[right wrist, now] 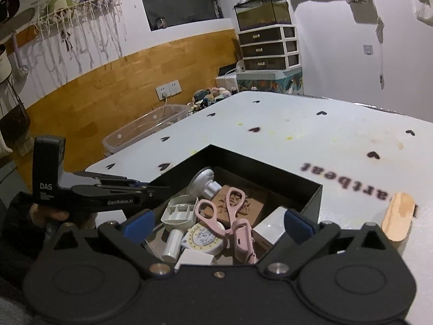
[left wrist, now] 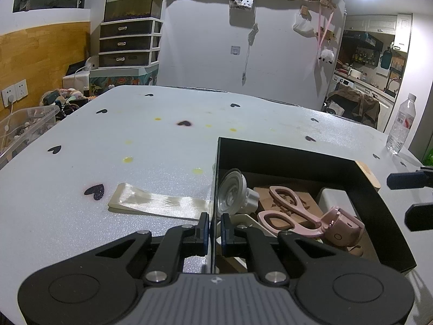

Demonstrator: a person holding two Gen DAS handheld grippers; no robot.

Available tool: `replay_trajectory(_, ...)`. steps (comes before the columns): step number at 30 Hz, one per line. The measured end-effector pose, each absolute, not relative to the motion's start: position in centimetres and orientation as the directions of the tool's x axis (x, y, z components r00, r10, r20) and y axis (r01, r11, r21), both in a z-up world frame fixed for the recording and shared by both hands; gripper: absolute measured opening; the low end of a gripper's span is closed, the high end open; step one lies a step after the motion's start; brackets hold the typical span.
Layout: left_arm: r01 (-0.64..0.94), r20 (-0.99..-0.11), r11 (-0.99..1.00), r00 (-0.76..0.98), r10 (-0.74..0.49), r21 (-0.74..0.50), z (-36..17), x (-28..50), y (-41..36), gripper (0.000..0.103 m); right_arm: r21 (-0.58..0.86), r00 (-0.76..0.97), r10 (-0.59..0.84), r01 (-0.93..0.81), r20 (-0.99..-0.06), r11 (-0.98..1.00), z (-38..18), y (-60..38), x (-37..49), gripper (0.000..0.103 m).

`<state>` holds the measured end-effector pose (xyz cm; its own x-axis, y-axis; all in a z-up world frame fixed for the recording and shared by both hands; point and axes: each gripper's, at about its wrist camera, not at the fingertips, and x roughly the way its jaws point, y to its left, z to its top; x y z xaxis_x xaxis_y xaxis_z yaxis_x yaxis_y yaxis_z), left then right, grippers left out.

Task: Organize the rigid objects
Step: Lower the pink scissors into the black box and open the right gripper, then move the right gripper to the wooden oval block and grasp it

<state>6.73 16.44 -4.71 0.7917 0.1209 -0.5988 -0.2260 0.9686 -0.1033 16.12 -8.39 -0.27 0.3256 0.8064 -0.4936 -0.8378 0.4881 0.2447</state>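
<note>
The white surface (left wrist: 162, 146), dotted with dark heart marks and yellow spots, fills the middle of both views and carries one black open-topped box (left wrist: 292, 159) at the lower right of the left wrist view. Inside the box lie one brown carved wooden block (right wrist: 243, 205), one white compartmented tray (right wrist: 180, 211), one clear suction cup with a white knob (left wrist: 232, 195), one pink eyelash curler with scissor-like loop handles (left wrist: 292, 211), one round yellow-and-white tape measure (right wrist: 204, 239) and a small white cylinder (right wrist: 171, 245); further white pieces at the box's lower edge are cut off by the gripper body and hard to identify. The left hand-held gripper (left wrist: 215, 230) is pinched closed on the box's near-left wall, its blue pads pressing either side of the thin black edge. The right hand-held gripper (right wrist: 216, 223) stands spread wide over the box, nothing between its pads. One pale satin ribbon (left wrist: 159, 203) lies flat left of the box, and one wooden stick (right wrist: 397, 215) lies on the surface right of it. One water bottle (left wrist: 402, 124) stands at the far right edge.
</note>
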Motion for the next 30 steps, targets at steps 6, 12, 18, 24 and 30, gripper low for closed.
replay_trajectory(6,-0.226,-0.599,0.969,0.792,0.121,-0.103,-4.7,6.7,16.4,0.008,0.203,0.39,0.794,-0.827,-0.466,0.525,0.4,-9.5,16.0,0.103)
replay_trajectory(12,-0.226,-0.599,0.969,0.792,0.121,-0.104,-4.7,6.7,16.4,0.008,0.158,0.494,0.735,-0.77,-0.464,0.618,0.4,-11.2,17.1,0.103)
replay_trajectory(18,-0.226,-0.599,0.969,0.792,0.121,-0.103,-4.7,6.7,16.4,0.008,0.08,0.617,0.627,-0.679,-0.475,0.73,-0.4,-12.6,19.4,0.103)
replay_trajectory(24,-0.226,-0.599,0.969,0.791,0.12,-0.103,-4.7,6.7,16.4,0.008,0.013,0.683,0.495,-0.58,-0.537,0.814,-2.2,-12.9,22.3,0.103)
replay_trajectory(30,-0.227,-0.6,0.968,0.791,0.122,-0.102,-4.7,6.7,16.4,0.008,0.043,0.677,0.42,-0.498,-0.604,0.866,-4.2,-13.2,25.5,0.085)
